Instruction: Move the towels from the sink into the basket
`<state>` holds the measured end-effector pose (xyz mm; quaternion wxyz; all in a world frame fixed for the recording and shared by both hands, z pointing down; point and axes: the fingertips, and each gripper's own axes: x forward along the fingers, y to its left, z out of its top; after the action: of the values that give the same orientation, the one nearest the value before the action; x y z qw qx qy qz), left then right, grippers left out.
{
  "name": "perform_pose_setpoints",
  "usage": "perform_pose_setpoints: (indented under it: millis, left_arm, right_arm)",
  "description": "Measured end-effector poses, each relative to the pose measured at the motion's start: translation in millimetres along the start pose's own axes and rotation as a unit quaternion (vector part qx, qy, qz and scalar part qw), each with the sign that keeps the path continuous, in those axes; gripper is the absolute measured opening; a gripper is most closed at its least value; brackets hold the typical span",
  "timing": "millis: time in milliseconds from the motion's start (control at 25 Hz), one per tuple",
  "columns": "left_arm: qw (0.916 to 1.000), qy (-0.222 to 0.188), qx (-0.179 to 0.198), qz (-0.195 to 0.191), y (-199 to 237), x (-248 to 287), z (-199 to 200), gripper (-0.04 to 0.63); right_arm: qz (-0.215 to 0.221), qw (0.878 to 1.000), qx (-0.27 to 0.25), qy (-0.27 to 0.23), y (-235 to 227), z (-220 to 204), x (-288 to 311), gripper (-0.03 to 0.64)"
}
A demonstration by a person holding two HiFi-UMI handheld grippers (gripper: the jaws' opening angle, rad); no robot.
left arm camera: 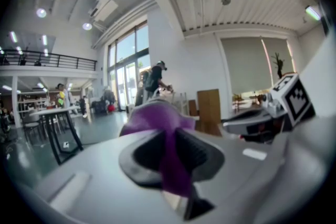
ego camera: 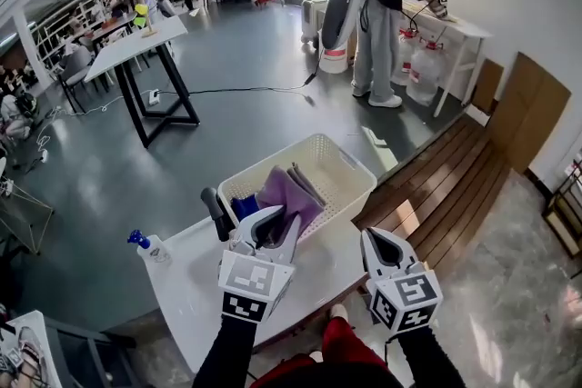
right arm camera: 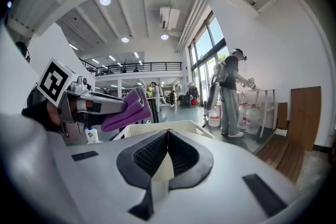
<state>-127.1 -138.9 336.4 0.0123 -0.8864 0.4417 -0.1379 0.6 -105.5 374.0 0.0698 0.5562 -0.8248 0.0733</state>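
My left gripper [ego camera: 277,223] is shut on a purple towel [ego camera: 289,195] and holds it over the near edge of the white basket [ego camera: 350,161]. In the left gripper view the towel [left arm camera: 157,118] is pinched between the pads [left arm camera: 197,155] and bunches up beyond them. A blue towel [ego camera: 244,206] and a grey one [ego camera: 307,182] lie in the basket. My right gripper [ego camera: 380,238] hangs shut and empty to the right, in front of the basket. From the right gripper view its jaws [right arm camera: 168,149] meet with nothing between them, and the towel [right arm camera: 128,107] shows at the left. No sink is in view.
The basket stands on a white counter [ego camera: 191,286] with a blue-topped bottle [ego camera: 145,245] at its left and a black handle [ego camera: 216,213] beside the basket. A wooden platform [ego camera: 446,186] lies to the right. A person [ego camera: 386,4] works at a far table.
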Motion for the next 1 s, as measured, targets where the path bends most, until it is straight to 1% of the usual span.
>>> perform_pose_setpoints:
  millis: [600,1000]
  left_arm:
    - [0.9994,0.03,0.013,-0.008,15.3,84.8,14.5,0.072]
    - [0.9975,0.068,0.009,-0.017,16.9,134.4,3.5,0.072]
  right_arm:
    - [-0.016,1.0,0.006,-0.001,-78.5,16.9,46.3,0.008]
    - [-0.012,1.0,0.009,0.008,-118.7,18.3,71.4,0.008]
